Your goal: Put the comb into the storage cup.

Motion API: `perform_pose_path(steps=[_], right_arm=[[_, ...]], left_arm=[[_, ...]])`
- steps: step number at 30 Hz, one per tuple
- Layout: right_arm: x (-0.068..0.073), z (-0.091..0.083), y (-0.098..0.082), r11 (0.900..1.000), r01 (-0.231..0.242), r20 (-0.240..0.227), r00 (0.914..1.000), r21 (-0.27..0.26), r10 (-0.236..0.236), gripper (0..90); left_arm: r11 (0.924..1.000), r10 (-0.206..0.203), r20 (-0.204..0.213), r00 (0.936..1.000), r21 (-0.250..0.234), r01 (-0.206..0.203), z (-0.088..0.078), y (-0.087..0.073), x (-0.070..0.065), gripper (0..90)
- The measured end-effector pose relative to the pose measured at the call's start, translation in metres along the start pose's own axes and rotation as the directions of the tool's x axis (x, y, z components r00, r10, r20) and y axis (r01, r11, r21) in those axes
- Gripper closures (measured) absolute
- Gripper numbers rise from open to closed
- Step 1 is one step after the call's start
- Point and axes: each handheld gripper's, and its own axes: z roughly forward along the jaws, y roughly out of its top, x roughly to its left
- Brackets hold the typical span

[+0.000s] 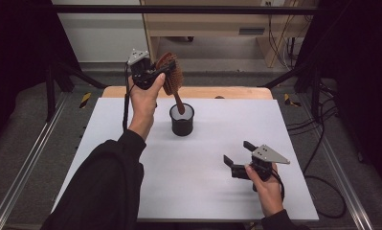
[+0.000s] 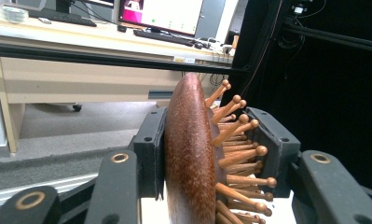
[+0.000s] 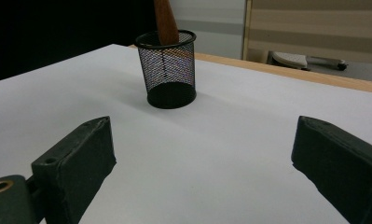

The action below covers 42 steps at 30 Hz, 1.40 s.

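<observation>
Left tongs [image 1: 165,72] raised above the far-left part of the bench [image 1: 131,124], closed partway on the head of a wooden hairbrush [image 1: 171,74]. In the left gripper view, one black pad flat against the smooth brown back of the hairbrush [image 2: 190,154], the other pressed on the tips of the wooden bristles [image 2: 242,156]; brush head upright between them. Handle slanting down and to the right from the head, its lower end inside the black mesh cup [image 1: 182,120]. Cup upright on the white bench top, near the middle and toward the far side, just right of the left hand [image 1: 143,103]. In the right gripper view, same cup [image 3: 167,70] ahead and somewhat left, brown handle [image 3: 165,21] rising out of its rim, leaning against the near edge of the rim.

Right tongs [image 1: 238,154] low over the near-right part of the bench, held by the right hand [image 1: 267,189], jaws spread wide with nothing between them, bare white surface showing in the gap. Pointed toward the cup but well apart from it. Grey three-cornered plate [image 1: 270,154] on top.

Beyond the far bench edge, a pale wooden desk [image 2: 81,79] carrying a monitor [image 2: 160,14] and a keyboard [image 2: 162,37].
</observation>
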Motion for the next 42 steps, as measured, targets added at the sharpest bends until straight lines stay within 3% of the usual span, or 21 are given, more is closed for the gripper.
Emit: perform_pose_path(steps=[42], right_arm=[[0.000, 0.000, 0.000, 1.000, 0.002, -0.001, 1.0000, 0.001, -0.002, 5.8]], left_arm=[[0.9999, -0.007, -0.001, 1.0000, 0.010, 0.007, 0.004, -0.011, 0.002, 51.4]])
